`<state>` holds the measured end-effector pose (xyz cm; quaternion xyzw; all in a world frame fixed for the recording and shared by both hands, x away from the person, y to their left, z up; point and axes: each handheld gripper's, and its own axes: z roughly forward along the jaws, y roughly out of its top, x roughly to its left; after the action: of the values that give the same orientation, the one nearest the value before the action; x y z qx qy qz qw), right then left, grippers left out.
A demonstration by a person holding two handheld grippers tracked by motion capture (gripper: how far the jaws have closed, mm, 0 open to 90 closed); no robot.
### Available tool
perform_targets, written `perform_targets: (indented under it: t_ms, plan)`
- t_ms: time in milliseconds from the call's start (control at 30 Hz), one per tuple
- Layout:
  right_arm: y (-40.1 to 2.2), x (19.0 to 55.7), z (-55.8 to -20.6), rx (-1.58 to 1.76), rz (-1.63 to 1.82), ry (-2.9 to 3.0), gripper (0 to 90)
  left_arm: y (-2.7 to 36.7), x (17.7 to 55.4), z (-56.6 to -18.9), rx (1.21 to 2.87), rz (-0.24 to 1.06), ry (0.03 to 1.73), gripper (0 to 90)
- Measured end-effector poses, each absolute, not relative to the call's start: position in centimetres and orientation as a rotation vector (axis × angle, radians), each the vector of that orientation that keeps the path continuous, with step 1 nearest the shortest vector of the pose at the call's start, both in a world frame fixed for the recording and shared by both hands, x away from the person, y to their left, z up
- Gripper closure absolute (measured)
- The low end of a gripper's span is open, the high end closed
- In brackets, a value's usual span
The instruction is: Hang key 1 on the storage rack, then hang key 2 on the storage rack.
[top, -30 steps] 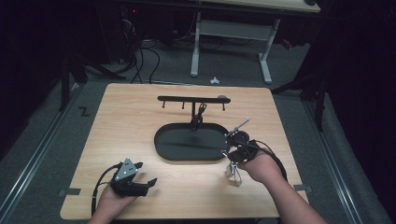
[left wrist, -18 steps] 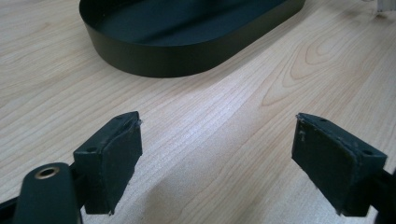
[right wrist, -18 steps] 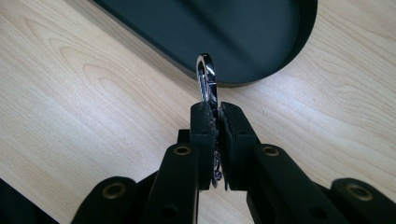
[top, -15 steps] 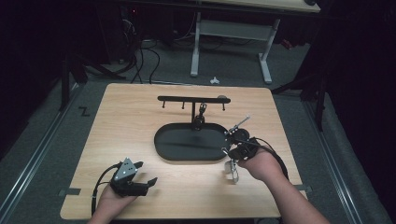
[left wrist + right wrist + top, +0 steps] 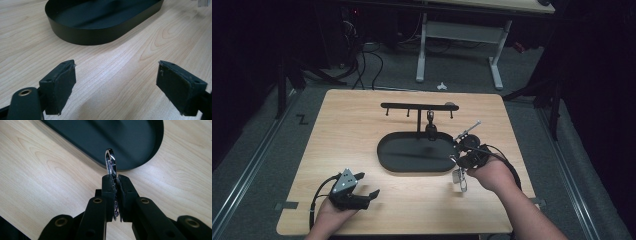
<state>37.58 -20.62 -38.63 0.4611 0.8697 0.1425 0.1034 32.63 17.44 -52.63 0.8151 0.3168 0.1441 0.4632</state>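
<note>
My right gripper [image 5: 116, 178] is shut on a silver metal clip [image 5: 110, 162], whose loop sticks out past the jaw tips. It hovers just off the right end of the black oval tray [image 5: 140, 142]. In the high view the right gripper [image 5: 457, 161] sits at the rim of the tray [image 5: 384, 157], and a small clear tag [image 5: 458, 181] hangs below it. My left gripper [image 5: 368, 184] rests on the table at the front left, open. Nothing lies between the jaws of the left gripper [image 5: 116, 85], which point at the tray [image 5: 82, 35].
A black rack bar [image 5: 417, 106] with hooks stands on a post behind the tray, and one small dark item [image 5: 430, 120] hangs from a hook. The wooden table [image 5: 342, 135] has bare room left of the tray. A desk frame [image 5: 462, 30] stands beyond on the floor.
The right gripper with the clip and its tag has crept slightly up the picture. The left gripper has stayed put.
</note>
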Motion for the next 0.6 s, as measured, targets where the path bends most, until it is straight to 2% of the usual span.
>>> perform_targets:
  t_ms: [600]
  plan:
    - [-20.5, 38.9, -35.8, 1.333, 0.434, 2.535, 84.8, 17.5, 32.3, -52.5, 2.006, 0.37, 0.772, 16.4]
